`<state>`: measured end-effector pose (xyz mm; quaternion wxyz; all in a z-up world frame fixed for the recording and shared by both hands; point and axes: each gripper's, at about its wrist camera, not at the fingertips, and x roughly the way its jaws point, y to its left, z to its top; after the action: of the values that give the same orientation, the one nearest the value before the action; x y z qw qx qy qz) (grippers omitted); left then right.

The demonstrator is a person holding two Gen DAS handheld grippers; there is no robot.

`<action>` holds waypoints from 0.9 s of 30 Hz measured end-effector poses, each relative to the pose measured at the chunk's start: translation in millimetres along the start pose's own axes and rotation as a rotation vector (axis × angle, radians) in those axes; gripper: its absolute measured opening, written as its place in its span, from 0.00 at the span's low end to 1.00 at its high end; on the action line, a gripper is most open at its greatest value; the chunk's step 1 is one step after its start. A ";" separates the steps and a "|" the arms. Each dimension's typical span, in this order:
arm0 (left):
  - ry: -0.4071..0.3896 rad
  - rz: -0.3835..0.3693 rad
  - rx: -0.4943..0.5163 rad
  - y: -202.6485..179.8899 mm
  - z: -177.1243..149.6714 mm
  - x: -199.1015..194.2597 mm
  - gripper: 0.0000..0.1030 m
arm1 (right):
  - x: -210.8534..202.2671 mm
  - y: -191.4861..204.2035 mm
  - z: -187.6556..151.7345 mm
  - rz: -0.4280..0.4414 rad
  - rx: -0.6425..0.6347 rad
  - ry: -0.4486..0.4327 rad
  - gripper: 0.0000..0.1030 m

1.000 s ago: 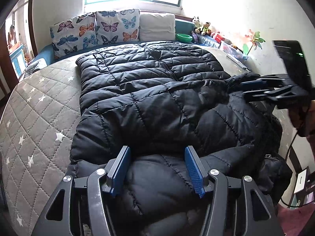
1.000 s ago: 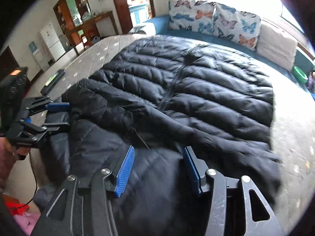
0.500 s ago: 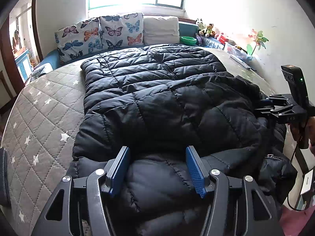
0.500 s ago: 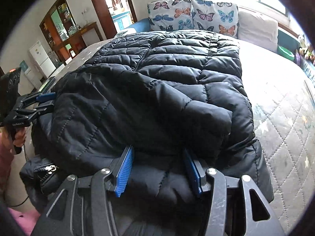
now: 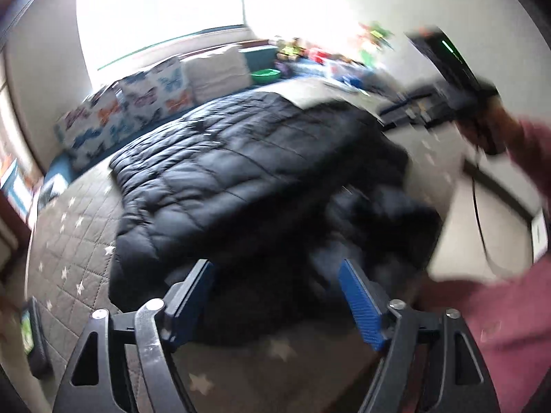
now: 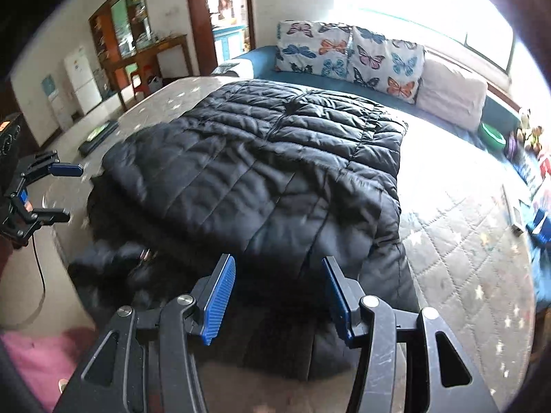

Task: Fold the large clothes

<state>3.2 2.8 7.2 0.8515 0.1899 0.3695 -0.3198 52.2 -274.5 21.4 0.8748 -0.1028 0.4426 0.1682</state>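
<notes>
Nearest the left wrist camera, the left gripper [image 5: 275, 296] has its blue-padded fingers [image 5: 360, 304] spread and opening; nothing sits between them, and they hang over the near edge of the black puffer coat [image 5: 248, 179] and a strip of the quilted bed [image 5: 79, 241]. In the right wrist view, the right gripper [image 6: 277, 297] shows its fingers [image 6: 220, 299] parted, with no fabric pinched between the pads; they stand above the coat's near hem without pressing on it. The coat lies spread on the star-patterned bed, its near portion doubled back over the rest, with a bunched dark mass of fabric hanging at the bed's edge on the side toward the pink sleeve [image 5: 509, 309]. The left view is blurred, so fine detail of the folds cannot be confirmed there. A flat dark device [image 6: 98, 134] lies on the bed beyond the coat's corner. At the far end, butterfly-print pillows [image 6: 347, 55] and a plain pillow [image 6: 451, 96] line the head of the bed, with a green bowl [image 6: 492, 134] just beside them under the bright window.
</notes>
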 end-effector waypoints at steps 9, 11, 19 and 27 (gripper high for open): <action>0.097 -0.011 0.241 -79.7 -35.9 35.2 0.86 | 2.2 32.8 -50.8 -0.007 -0.107 0.090 0.55; 0.100 0.010 0.288 -89.3 -38.3 46.1 0.86 | 5.2 37.3 -61.1 -0.007 -0.120 0.109 0.55; 0.034 0.061 0.260 -90.7 -30.1 61.5 0.64 | 19.1 61.3 -92.7 0.029 -0.204 0.158 0.55; 0.002 -0.001 0.100 -55.8 -2.3 49.3 0.26 | 26.5 93.0 -82.5 0.044 -0.318 0.059 0.55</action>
<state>-10.4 -56.2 -36.1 0.8404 0.2323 0.3542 -0.3380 -30.0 -210.4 -51.3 0.8302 -0.2352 0.4382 0.2520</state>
